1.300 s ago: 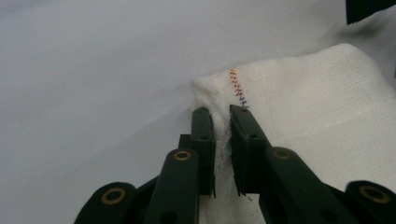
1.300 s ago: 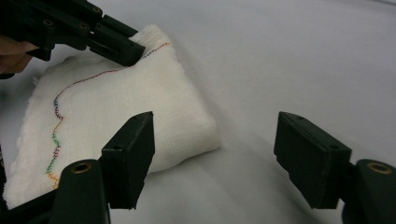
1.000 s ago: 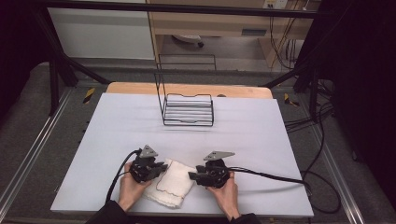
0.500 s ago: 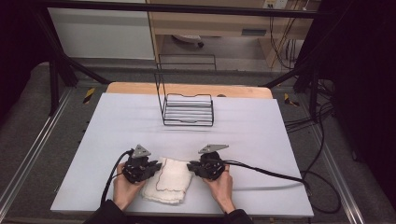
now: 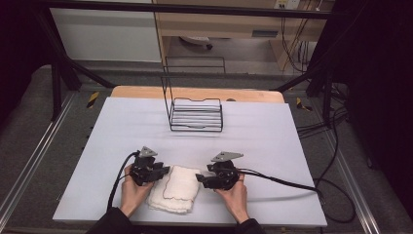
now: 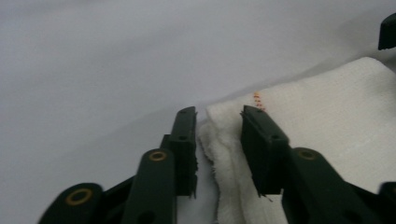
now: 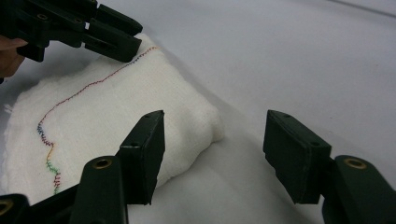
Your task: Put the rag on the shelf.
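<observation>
A folded white towel point(image 5: 175, 187) with a coloured stitched seam point(image 7: 70, 95) lies near the table's front edge between the two hands. At the towel's left edge is my left gripper point(image 5: 163, 171). Its jaws have just been opening and stand loosely around the towel's folded edge point(image 6: 224, 135) without pressing it. In the right gripper view the left gripper point(image 7: 128, 37) rests at the towel's far corner. My right gripper point(image 5: 199, 179) is at the towel's right side. Its jaws point(image 7: 215, 154) have just opened wide. One jaw hangs over the towel's near corner, the other over bare table.
A black wire basket point(image 5: 195, 114) stands at the back middle of the pale table cover point(image 5: 292, 146). A wooden board edge point(image 5: 146, 91) runs behind it. Black cables point(image 5: 277, 180) trail from the grippers to the right and left front.
Both hands have stayed almost in place at the towel's two sides, shifted only slightly up the table. The towel now lies squarer between them.
</observation>
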`<state>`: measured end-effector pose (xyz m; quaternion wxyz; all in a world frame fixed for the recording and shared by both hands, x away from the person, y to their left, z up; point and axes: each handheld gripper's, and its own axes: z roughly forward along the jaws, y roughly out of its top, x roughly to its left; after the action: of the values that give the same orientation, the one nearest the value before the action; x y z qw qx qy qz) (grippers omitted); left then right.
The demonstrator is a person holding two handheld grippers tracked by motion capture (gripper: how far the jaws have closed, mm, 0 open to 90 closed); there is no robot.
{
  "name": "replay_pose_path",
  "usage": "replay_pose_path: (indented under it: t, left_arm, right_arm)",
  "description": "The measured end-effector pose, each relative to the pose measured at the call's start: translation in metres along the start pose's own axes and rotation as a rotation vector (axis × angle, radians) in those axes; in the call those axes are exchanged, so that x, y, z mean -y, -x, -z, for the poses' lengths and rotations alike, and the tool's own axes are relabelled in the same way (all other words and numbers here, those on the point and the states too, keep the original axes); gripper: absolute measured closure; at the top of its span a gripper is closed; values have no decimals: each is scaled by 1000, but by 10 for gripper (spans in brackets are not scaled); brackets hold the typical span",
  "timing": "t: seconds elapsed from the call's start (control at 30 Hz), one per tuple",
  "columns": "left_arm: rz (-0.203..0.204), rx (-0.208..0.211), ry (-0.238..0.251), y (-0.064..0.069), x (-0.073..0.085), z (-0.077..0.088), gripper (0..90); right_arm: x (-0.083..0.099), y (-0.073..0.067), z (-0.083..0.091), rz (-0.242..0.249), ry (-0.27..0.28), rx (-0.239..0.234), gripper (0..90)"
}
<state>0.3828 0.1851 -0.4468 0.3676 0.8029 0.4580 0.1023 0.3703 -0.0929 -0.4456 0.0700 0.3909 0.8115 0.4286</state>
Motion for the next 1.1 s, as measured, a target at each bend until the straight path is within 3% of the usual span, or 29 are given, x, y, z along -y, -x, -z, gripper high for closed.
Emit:
replay_pose_path:
  t: [0.13,0.27,0.43,0.6,0.8,1.1]
  left_arm:
    - [-2,-20,-20,5,-2,-1,725]
    - [-34,-31,-26,10,-2,-1,772]
    - [-57,-26,-28,10,-3,-2,791]
    - [-73,-10,-26,8,-3,-2,793]
    - [-76,5,-18,6,-1,-2,796]
    - [-64,11,-7,5,0,-2,816]
  right_arm:
    - [-2,-1,2,-13,15,-8,346]
    - [-4,0,3,-33,32,-6,290]
    - [-2,1,-2,-51,10,-9,276]
    - [-1,1,-9,-76,-2,-24,367]
    - [2,0,-15,-71,-21,-16,473]
    - [2,-2,-18,-137,-33,-71,731]
